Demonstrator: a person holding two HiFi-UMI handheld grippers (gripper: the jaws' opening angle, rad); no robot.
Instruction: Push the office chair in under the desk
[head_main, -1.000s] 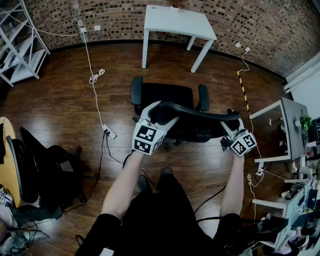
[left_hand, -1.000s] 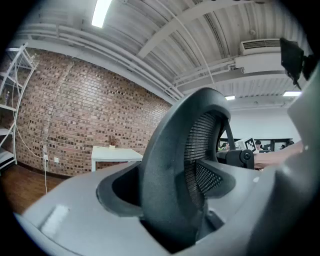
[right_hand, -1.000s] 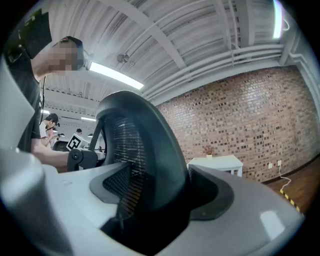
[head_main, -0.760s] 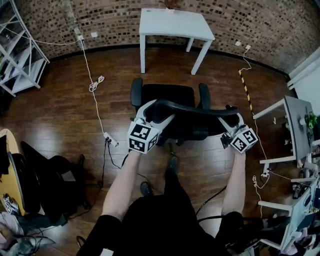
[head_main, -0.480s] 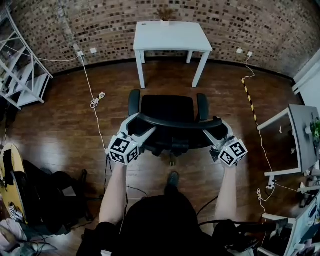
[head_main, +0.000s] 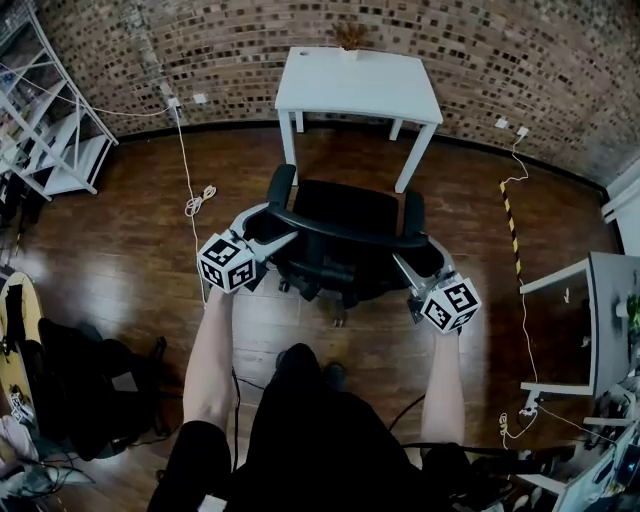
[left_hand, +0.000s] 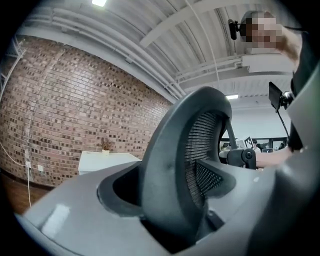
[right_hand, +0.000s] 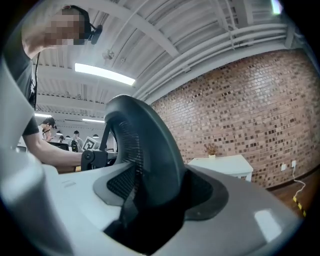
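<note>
Short of the table (head_main: 358, 80), chair (head_main: 345, 212) isn't under yet; left tongs (head_main: 268, 226) clamp it, right tongs (head_main: 418, 258) have just closed tighter on it.

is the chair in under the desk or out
Out: the chair stands on the floor in front of the desk, seat not beneath it.
</note>
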